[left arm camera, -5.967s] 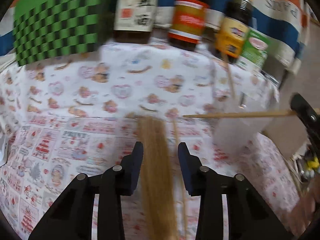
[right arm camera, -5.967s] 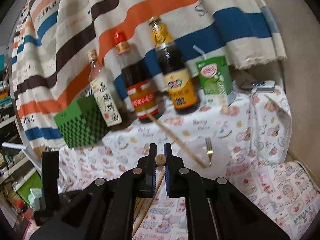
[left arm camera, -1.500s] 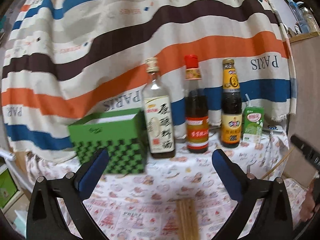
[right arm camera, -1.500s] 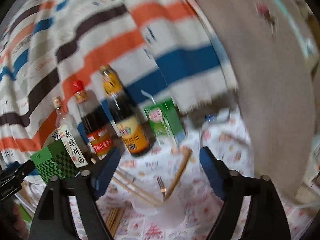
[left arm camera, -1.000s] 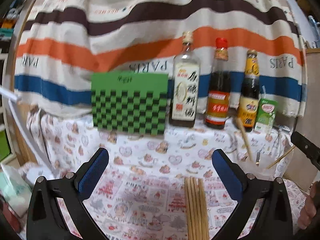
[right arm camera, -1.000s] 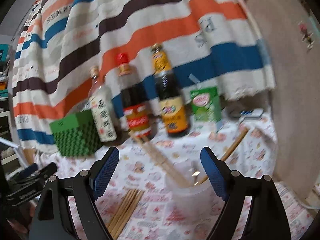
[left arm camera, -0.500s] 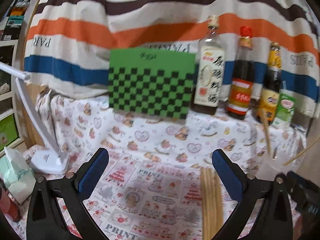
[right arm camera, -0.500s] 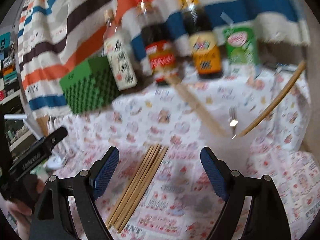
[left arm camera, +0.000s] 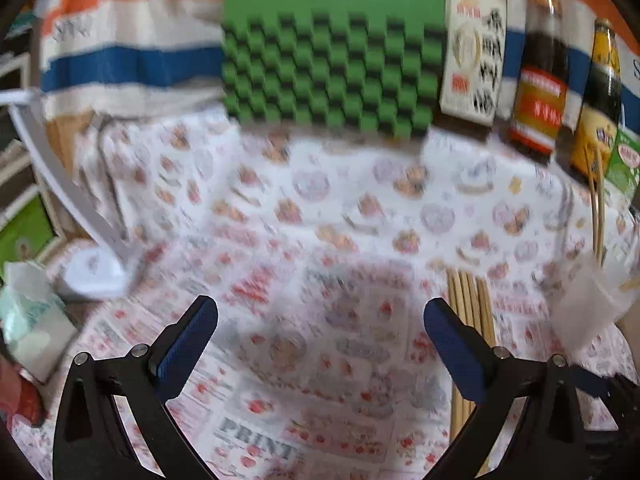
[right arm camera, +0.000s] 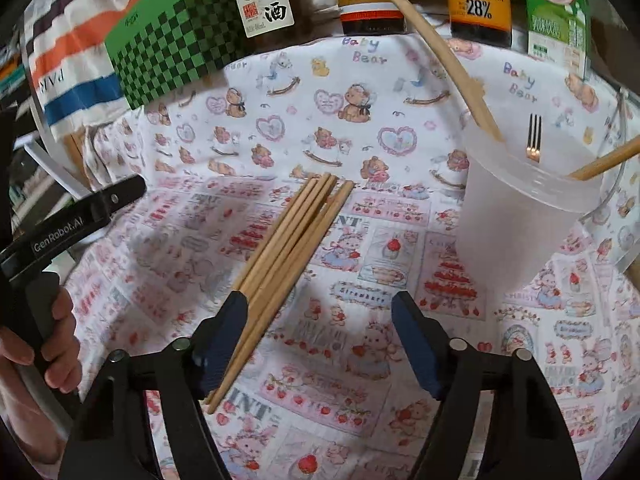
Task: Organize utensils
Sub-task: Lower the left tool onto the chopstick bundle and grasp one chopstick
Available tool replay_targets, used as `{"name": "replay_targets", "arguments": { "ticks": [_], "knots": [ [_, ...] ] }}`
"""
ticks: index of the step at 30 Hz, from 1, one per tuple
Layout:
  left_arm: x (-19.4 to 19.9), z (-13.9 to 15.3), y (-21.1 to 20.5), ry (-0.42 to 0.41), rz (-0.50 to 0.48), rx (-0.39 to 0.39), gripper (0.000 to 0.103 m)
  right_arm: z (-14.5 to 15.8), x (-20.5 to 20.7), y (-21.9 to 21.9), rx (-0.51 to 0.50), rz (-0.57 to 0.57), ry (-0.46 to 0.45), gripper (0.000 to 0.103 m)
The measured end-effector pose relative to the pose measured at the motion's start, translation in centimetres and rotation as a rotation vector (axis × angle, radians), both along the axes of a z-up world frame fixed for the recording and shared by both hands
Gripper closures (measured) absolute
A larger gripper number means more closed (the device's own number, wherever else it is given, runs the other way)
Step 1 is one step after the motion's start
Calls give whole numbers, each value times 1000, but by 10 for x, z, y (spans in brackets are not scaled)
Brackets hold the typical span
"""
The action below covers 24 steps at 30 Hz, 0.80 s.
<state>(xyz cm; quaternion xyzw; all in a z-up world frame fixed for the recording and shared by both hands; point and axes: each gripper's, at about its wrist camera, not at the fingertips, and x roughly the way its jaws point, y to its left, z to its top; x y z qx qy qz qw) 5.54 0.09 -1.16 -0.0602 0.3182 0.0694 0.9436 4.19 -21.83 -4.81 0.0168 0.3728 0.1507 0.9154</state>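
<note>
Only the right wrist view shows the fork (right arm camera: pixel 534 138) in the cup (right arm camera: pixel 516 216). Right gripper (right arm camera: pixel 318 334), jaws just narrowing yet wide, holds nothing above the chopsticks (right arm camera: pixel 288 248); left gripper (left arm camera: pixel 320 344) gapes empty.

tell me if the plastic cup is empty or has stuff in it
Not empty: the upright plastic cup holds a fork and leaning chopsticks.
</note>
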Motion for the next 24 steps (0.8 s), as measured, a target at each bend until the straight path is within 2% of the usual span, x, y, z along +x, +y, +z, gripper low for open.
{"name": "replay_targets", "arguments": {
  "ticks": [2, 3, 4, 6, 7, 9, 11, 13, 15, 18, 24],
  "knots": [
    [7, -9, -6, 79, -68, -23, 1, 1, 0, -3, 8, -16, 0, 29],
    [9, -12, -10, 99, -95, -29, 5, 1, 1, -7, 20, -28, 3, 29],
    [9, -15, -16, 112, -129, -33, 18, 2, 2, -9, 28, -38, 4, 29],
    [9, -18, -30, 135, -191, -20, 35, 5, 4, -17, 47, -70, 0, 29],
    [9, -21, -38, 154, -220, -5, 38, 6, 5, -22, 58, -86, -1, 29],
    [8, -26, -51, 182, -264, 11, 51, 7, 7, -26, 69, -99, 0, 29],
    [6, -31, -63, 211, -311, 23, 54, 6, 10, -28, 67, -96, 7, 29],
    [6, -36, -75, 244, -351, 37, 66, 5, 11, -27, 47, -109, 2, 29],
    [6, -43, -83, 277, -365, 64, 72, 4, 12, -27, 44, -112, 5, 29],
    [6, -43, -83, 273, -369, 35, 77, 4, 11, -28, 59, -108, 9, 29],
    [2, -42, -87, 284, -397, 9, 79, 6, 9, -26, 53, -106, 0, 29]
  ]
}}
